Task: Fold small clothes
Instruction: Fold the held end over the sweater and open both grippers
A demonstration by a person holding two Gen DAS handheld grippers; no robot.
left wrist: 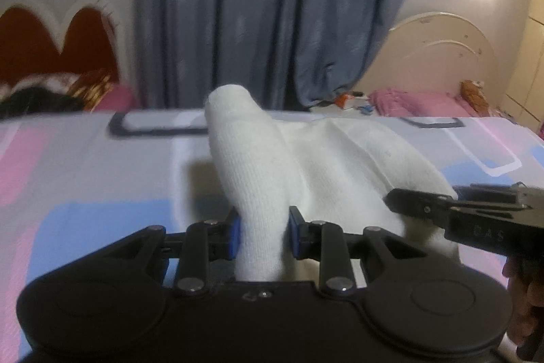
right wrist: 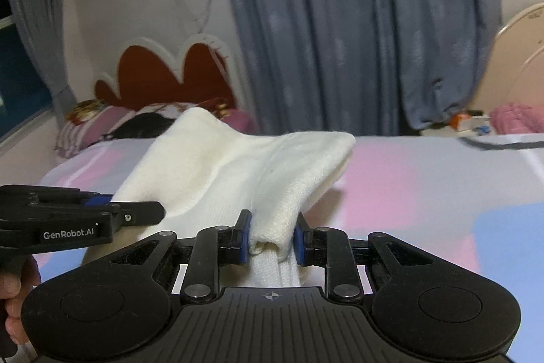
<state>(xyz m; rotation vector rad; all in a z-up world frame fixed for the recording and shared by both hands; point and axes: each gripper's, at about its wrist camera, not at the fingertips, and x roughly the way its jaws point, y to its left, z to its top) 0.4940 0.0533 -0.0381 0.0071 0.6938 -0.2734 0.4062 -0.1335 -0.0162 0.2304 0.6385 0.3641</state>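
Note:
A white knitted sock (left wrist: 265,165) hangs between both grippers above the patterned bedsheet (left wrist: 85,179). My left gripper (left wrist: 264,232) is shut on one bunched end of it, blue pads pressing the fabric from both sides. The right gripper (left wrist: 425,206) comes in from the right edge of the left wrist view, gripping the other end. In the right wrist view the right gripper (right wrist: 272,235) is shut on a folded edge of the sock (right wrist: 238,165), and the left gripper (right wrist: 136,213) enters from the left, clamped on the cloth. A hand (right wrist: 13,295) holds its handle.
The bedsheet (right wrist: 425,193) has pink, blue and white blocks. Beyond the bed hang blue-grey curtains (left wrist: 272,5). A red and white headboard (right wrist: 163,77) with pillows stands at the left, a cream headboard (left wrist: 448,56) with pink bedding at the right.

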